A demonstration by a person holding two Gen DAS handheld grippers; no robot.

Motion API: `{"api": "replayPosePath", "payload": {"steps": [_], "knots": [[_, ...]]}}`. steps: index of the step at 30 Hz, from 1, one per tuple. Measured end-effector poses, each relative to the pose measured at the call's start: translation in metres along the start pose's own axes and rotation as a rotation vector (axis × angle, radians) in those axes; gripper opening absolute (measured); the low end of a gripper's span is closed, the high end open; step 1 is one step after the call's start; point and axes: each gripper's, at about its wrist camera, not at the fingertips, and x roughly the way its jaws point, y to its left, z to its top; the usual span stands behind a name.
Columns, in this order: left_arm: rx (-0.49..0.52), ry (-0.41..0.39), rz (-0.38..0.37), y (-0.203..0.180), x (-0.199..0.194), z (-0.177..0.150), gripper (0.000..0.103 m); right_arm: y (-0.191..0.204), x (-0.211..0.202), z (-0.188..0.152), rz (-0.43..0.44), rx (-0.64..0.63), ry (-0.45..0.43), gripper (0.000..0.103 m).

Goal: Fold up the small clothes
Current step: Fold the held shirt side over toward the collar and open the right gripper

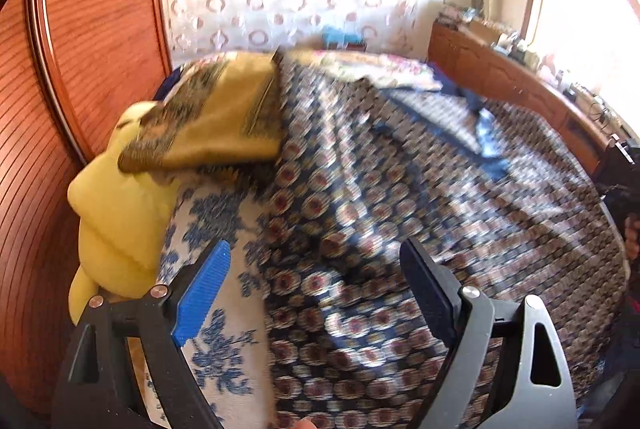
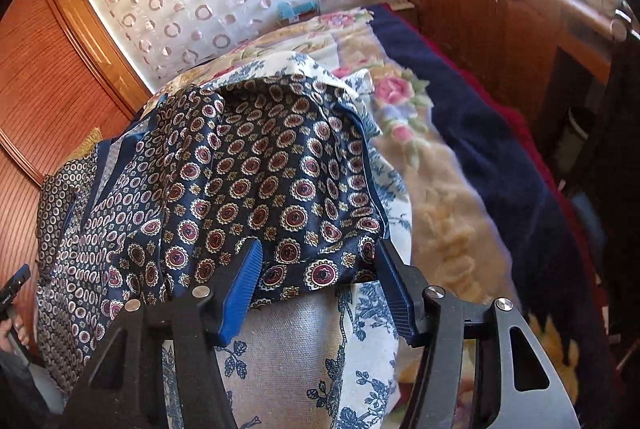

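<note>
Nearest the lens, the left hand-held gripper [image 1: 316, 285] stands spread wide with nothing between its ribbed blue pad and its black pad. To its left lies a soft yellow plush toy [image 1: 116, 213], and ahead-left of it a folded mustard cloth [image 1: 216, 121], thick and flat-stacked. Straight ahead of it, reaching off to its right, the patterned garment [image 1: 400, 197] lies spread on the bed [image 1: 216, 309]; this view is motion-blurred, so its edges cannot be traced.

Further right, the right hand-held gripper [image 2: 318, 273] is likewise released, its jaws standing either side of the garment's near hem [image 2: 320, 281] but not closed on it. The garment is thin, glossy and silky, navy with red-and-cream medallions, draped in a loose mound with a plain blue border. Beneath it the bed cover is coarse woven white with a blue floral print. To the right of this gripper lies a fluffy floral blanket [image 2: 440, 189].

Judged risks: slick fabric may slide out of a shallow pinch; a deep grip may catch the bed cover as well; the mound hides layers, so a fold could go uneven.
</note>
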Motion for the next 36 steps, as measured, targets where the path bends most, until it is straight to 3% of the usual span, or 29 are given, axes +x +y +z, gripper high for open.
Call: {"api": "replayPosePath", "payload": {"steps": [4,6,7,11,19,24,28,32,33,35,36], "knots": [[0.018,-0.035,-0.037,-0.02,-0.01,0.007,0.088,-0.005,0.001,0.007,0.052,0.017,0.018,0.05],[0.03,-0.04,-0.045,-0.03,-0.01,0.007,0.088,-0.006,-0.002,0.007,0.089,0.014,0.022,0.037],[0.033,-0.042,-0.047,-0.032,-0.009,0.007,0.088,-0.006,0.002,0.01,0.099,0.007,0.02,0.025],[0.049,-0.027,-0.075,-0.046,0.0,0.002,0.088,0.002,-0.008,0.013,0.007,-0.063,-0.007,0.008],[0.034,-0.01,-0.106,-0.058,0.01,0.0,0.088,0.057,-0.051,0.018,-0.114,-0.222,-0.188,0.007],[0.026,-0.009,-0.12,-0.062,0.012,0.0,0.088,0.11,-0.067,0.014,-0.047,-0.339,-0.257,0.007],[0.029,-0.009,-0.132,-0.068,0.013,0.001,0.088,0.159,-0.062,-0.005,0.043,-0.454,-0.23,0.007],[0.045,-0.007,-0.142,-0.077,0.015,0.002,0.088,0.177,-0.052,-0.028,0.071,-0.495,-0.197,0.007],[0.051,-0.008,-0.147,-0.079,0.016,0.003,0.088,0.178,-0.05,-0.031,0.076,-0.5,-0.195,0.009],[0.06,-0.009,-0.151,-0.083,0.015,0.003,0.088,0.175,-0.052,-0.033,0.109,-0.496,-0.192,0.034],[0.061,-0.01,-0.154,-0.085,0.015,0.004,0.088,0.171,-0.052,-0.028,0.12,-0.49,-0.192,0.041]]}}
